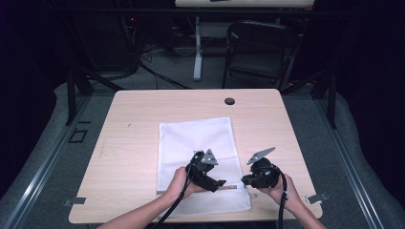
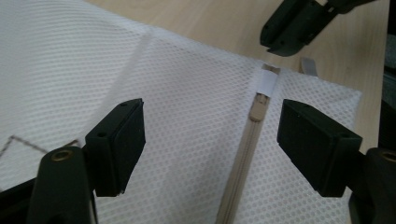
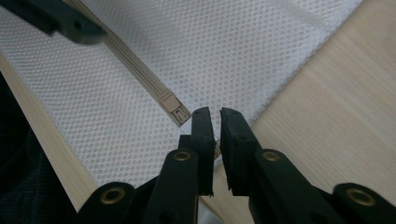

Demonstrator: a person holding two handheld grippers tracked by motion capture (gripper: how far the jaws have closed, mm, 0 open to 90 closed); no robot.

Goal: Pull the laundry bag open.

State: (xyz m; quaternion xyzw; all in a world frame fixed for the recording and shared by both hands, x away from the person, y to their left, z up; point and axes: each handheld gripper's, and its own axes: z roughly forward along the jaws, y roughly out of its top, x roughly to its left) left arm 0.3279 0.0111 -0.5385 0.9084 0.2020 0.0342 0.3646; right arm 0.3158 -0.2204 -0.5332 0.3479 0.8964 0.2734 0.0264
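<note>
The right gripper (image 3: 215,116) is pinching, apparently, the mesh bag's (image 1: 196,138) near-right corner on the counter (image 1: 129,124); the left gripper (image 2: 210,135), jaws wide, is straddling the zipper pull (image 2: 258,108)—centre before closing.

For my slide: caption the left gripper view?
Open left gripper hovers over mesh bag's zipper.

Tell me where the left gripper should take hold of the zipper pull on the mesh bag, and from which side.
Grip the beige zipper pull by its flat tab, just short of the white end tab. It lies flat along the zipper, so probably come down from above, jaws straddling it across the zipper line. The left gripper is open there already; the right gripper is shut at the bag's edge.
</note>
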